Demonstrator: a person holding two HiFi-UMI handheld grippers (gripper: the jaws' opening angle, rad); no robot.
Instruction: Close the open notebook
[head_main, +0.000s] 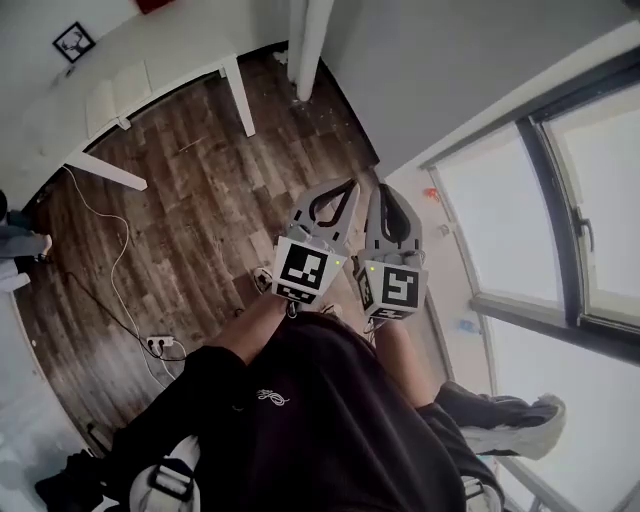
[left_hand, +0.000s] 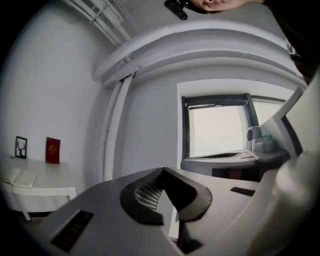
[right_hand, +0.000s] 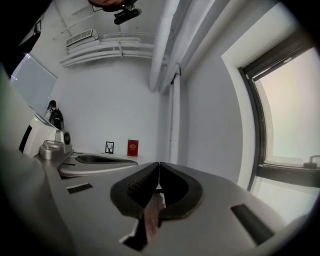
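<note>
The open notebook (head_main: 117, 92) lies flat on a white table (head_main: 190, 55) at the far upper left of the head view. The left gripper view shows the notebook (left_hand: 19, 176) low at the far left, pages up. Both grippers are held close together in front of the person's body, well away from the table. My left gripper (head_main: 350, 186) (left_hand: 163, 170) is shut with nothing between its pads. My right gripper (head_main: 386, 190) (right_hand: 159, 163) is shut too, and empty.
A small picture frame (left_hand: 21, 147) and a red card (left_hand: 53, 150) stand at the table's back. A white cable and power strip (head_main: 160, 345) lie on the wooden floor. White pipes (head_main: 310, 40) run up the wall corner. A large window (head_main: 570, 200) fills the right.
</note>
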